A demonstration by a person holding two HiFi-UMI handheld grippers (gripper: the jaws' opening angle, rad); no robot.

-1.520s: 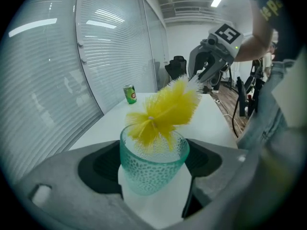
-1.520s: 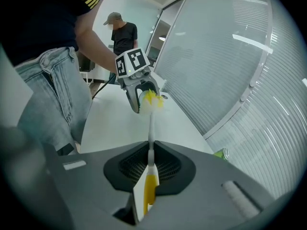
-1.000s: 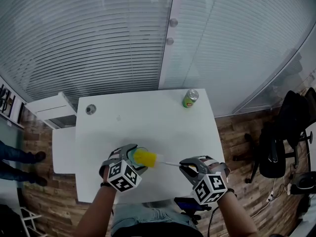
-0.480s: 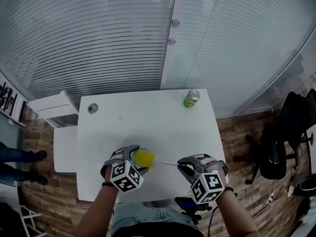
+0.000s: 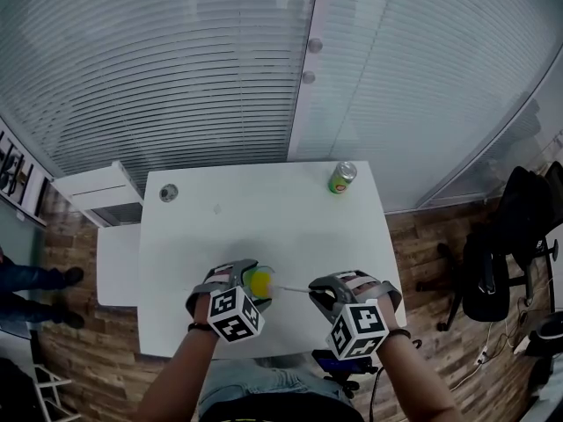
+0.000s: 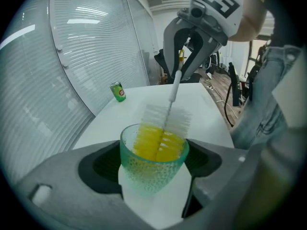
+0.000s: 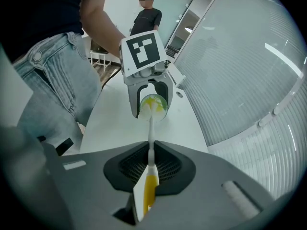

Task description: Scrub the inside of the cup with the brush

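Head view and both gripper views, cup scrubbing. The left gripper (image 5: pixel 249 282) has its two jaws set wide apart and pressed against opposite sides of a pale green, pebbled glass cup (image 6: pixel 152 172). The cup is held over the near part of the white table (image 5: pixel 264 218), with its mouth tipped towards the right gripper (image 5: pixel 324 292). Whether the base of the cup touches the table cannot be told.

The right gripper, just to the right of the cup in the head view, has its jaws nearly together. They are clamped on the yellow-and-white handle of the brush (image 7: pixel 149 186). From that grip a thin white stem runs straight to the cup. The yellow bristles at the tip lie inside the cup, below its rim, while the white bristles behind them stand partly above the rim.

A green drink can (image 5: pixel 341 177) stands upright well beyond the cup, near the far right corner of the table. A black office chair (image 5: pixel 493 262) stands on the wooden floor, far to the right of the cup.
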